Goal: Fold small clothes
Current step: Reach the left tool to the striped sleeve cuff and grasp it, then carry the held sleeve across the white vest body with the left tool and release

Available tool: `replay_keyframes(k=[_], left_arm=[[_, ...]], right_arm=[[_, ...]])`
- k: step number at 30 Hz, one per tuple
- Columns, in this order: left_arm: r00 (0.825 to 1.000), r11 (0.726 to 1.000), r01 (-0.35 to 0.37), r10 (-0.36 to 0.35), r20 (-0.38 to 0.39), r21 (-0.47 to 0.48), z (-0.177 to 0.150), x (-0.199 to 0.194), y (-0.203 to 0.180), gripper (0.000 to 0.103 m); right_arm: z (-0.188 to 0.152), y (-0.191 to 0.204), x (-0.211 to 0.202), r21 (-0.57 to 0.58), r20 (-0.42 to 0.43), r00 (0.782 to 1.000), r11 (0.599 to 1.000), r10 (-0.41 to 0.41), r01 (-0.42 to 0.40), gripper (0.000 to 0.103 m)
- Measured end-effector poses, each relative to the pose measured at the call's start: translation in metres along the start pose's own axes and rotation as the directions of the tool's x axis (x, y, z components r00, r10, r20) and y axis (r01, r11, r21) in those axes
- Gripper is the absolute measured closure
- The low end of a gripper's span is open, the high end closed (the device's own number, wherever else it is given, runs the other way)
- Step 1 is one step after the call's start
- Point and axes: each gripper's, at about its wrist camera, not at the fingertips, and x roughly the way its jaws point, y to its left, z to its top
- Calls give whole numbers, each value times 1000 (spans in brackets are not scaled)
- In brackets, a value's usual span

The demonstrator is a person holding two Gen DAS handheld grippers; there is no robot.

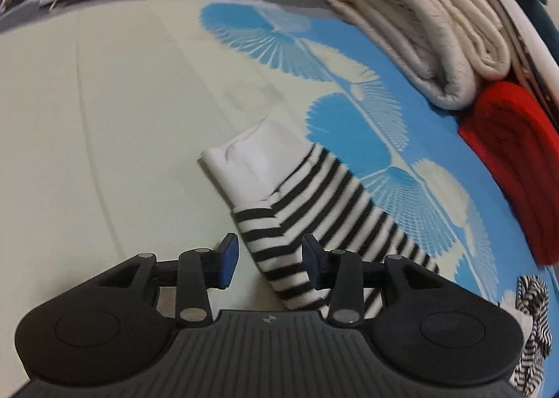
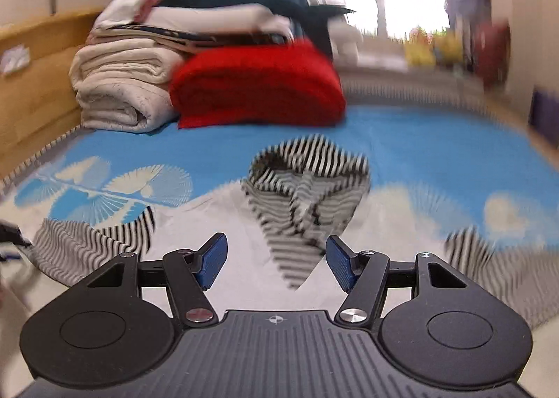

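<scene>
A small white garment with black-and-white striped sleeves and hood lies on the bed sheet [image 1: 104, 118]. In the left wrist view one striped sleeve [image 1: 314, 209] lies folded over, its white end [image 1: 244, 160] pointing away. My left gripper [image 1: 270, 260] stands open just over the near part of that sleeve, with the fabric between the blue pads but not pinched. In the blurred right wrist view the striped hood [image 2: 311, 181] lies crumpled ahead on the white body [image 2: 244, 279]. My right gripper [image 2: 276, 263] hangs open above the body, holding nothing.
Folded cream quilts [image 2: 118, 83] and a red blanket [image 2: 258, 83] are stacked at the head of the bed, with more clothes on top. A wooden headboard [image 2: 35, 59] runs along the left. A window sill with blurred items [image 2: 436, 48] lies beyond the sheet's blue part [image 2: 436, 139].
</scene>
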Motion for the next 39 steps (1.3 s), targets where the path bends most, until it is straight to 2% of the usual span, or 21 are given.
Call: replay_keyframes(k=[3, 4, 5, 6, 10, 13, 15, 18, 20, 21, 22, 23, 24, 25, 27, 28, 30, 32, 33, 35, 39], left_arm=[[1000, 1000, -11, 11, -7, -23, -2, 12, 1, 61], [1000, 999, -11, 11, 3, -31, -2, 15, 1, 68], [1000, 999, -8, 9, 7, -35, -2, 17, -1, 79], [1000, 999, 7, -7, -2, -34, -2, 17, -4, 102], [993, 995, 17, -29, 117, 100, -4, -14, -54, 103], [965, 956, 172, -213, 155, 239, -25, -67, -119, 103], [925, 887, 290, -356, 133, 359, -52, -105, -163, 103], [840, 733, 477, -542, -6, 484, -110, -152, -219, 102], [755, 595, 625, -625, -198, 506, -152, -171, -250, 102], [696, 511, 702, -639, -328, 496, -173, -176, -263, 98], [653, 457, 747, -637, -409, 482, -187, -178, -271, 94], [634, 432, 766, -631, -447, 476, -197, -180, -276, 94], [638, 437, 764, -624, -451, 476, -201, -180, -278, 89], [654, 468, 752, -617, -438, 464, -199, -177, -277, 85], [698, 567, 716, -596, -397, 408, -184, -160, -270, 83], [730, 614, 683, -576, -367, 395, -178, -153, -266, 83], [824, 721, 566, -492, -281, 400, -165, -137, -256, 82], [893, 785, 449, -383, -235, 427, -151, -121, -255, 82], [915, 802, 403, -334, -227, 441, -148, -114, -253, 82], [937, 835, 341, -264, -229, 433, -139, -99, -248, 82], [941, 870, 319, -244, -235, 375, -124, -86, -233, 82]], right_arm=[[5, -10, 6, 45, -6, 1000, 999, 9, -9, 47], [7, -12, 6, 34, 3, 1000, 999, 1, -2, 52], [6, -15, 7, 26, 4, 1000, 1000, -8, 7, 53], [6, -19, 10, 23, -5, 1000, 1000, -20, 20, 56], [2, -35, 21, 56, -57, 997, 997, -44, 48, 59], [-2, -42, 20, 55, -66, 996, 996, -63, 67, 59], [-3, -47, 16, 60, -70, 995, 995, -70, 74, 59], [-7, -57, 17, 80, -98, 991, 992, -92, 100, 59], [-10, -67, 20, 126, -130, 985, 984, -110, 127, 59], [-11, -74, 22, 157, -145, 983, 978, -115, 137, 59], [-13, -80, 23, 186, -156, 981, 972, -116, 145, 59], [-15, -88, 25, 227, -172, 978, 961, -118, 156, 59], [-16, -94, 27, 260, -182, 976, 951, -122, 167, 59], [-18, -101, 28, 288, -193, 973, 940, -128, 181, 58], [-22, -113, 33, 344, -216, 967, 916, -136, 205, 58], [-24, -116, 35, 367, -225, 965, 906, -135, 213, 57], [-30, -124, 43, 418, -246, 962, 883, -117, 214, 57], [-35, -127, 54, 438, -271, 957, 872, -103, 218, 57], [-39, -129, 59, 448, -282, 954, 866, -97, 220, 57], [-47, -132, 72, 475, -313, 946, 849, -85, 234, 57], [-68, -139, 102, 570, -372, 928, 781, -30, 254, 57]])
